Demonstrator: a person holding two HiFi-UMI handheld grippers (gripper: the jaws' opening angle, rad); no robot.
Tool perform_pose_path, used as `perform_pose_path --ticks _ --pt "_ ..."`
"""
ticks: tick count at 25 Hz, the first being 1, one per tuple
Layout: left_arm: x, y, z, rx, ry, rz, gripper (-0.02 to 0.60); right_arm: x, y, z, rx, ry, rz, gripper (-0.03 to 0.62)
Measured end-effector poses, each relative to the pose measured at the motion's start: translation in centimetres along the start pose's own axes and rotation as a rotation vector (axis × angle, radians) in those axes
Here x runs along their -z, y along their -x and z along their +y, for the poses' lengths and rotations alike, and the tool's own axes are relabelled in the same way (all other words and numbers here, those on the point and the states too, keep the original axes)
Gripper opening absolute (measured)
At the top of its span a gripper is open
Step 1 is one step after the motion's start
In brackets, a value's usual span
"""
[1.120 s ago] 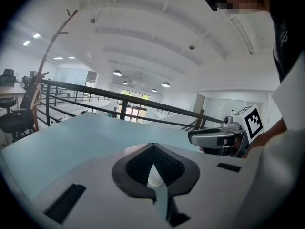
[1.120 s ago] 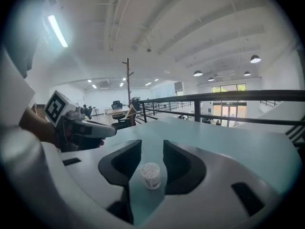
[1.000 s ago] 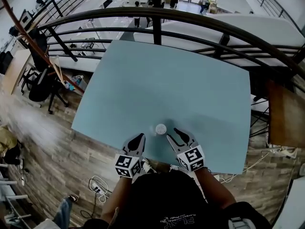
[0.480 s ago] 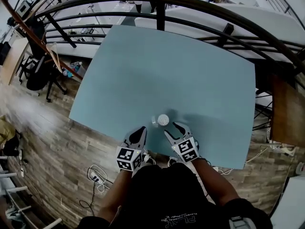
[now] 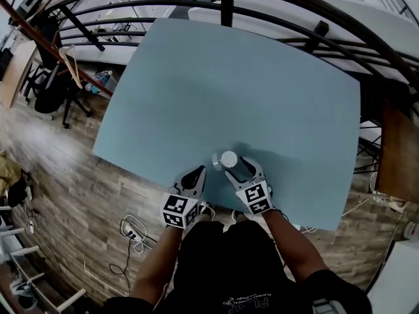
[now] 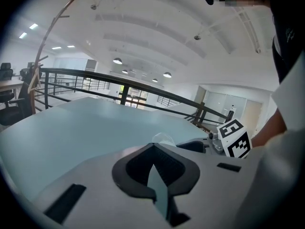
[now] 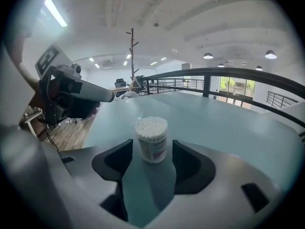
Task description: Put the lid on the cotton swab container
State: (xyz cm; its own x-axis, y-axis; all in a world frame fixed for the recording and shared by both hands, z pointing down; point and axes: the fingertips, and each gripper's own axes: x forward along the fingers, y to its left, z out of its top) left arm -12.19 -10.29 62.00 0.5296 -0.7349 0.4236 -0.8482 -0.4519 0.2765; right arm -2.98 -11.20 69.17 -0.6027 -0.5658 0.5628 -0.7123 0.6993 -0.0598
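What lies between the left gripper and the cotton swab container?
The clear lid, lying on the table beside the cotton swab container and ahead of the left gripper; the head view shows it.

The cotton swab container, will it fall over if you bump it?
It probably tips easily: the cotton swab container stands upright, taller than wide, on a smooth table. It is likely light, since it seems to hold only swabs. With no lid on, a knock might spill them.
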Motion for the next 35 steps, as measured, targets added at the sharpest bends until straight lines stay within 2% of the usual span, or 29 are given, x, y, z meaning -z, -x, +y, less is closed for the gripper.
perform_pose_path --ticks 3,7,12,18,24,35 --pt "0.0 -0.4 -0.3 0.028 -0.027 0.014 0.009 -0.1 -0.7 0.0 -0.004 0.007 0.004 0.259" --pt "-0.4 -0.9 -0.8 0.064 -0.018 0.012 0.009 0.2 -1.6 0.2 -0.007 0.027 0.014 0.261" --pt "-0.2 -0.8 -1.1 0.065 0.011 0.017 0.009 0.5 -2.2 0.4 0.016 0.031 0.019 0.261" --pt "0.7 -1.3 -1.0 0.070 -0.014 0.012 0.009 0.4 -2.3 0.3 0.018 0.024 0.002 0.239" --pt "0.1 -1.6 -0.8 0.058 0.004 -0.002 0.009 0.3 -2.5 0.4 0.014 0.033 0.001 0.238" --pt "-0.9 -3.3 -2.0 0.092 -0.013 -0.002 0.009 0.3 -2.6 0.6 0.009 0.043 0.005 0.238"
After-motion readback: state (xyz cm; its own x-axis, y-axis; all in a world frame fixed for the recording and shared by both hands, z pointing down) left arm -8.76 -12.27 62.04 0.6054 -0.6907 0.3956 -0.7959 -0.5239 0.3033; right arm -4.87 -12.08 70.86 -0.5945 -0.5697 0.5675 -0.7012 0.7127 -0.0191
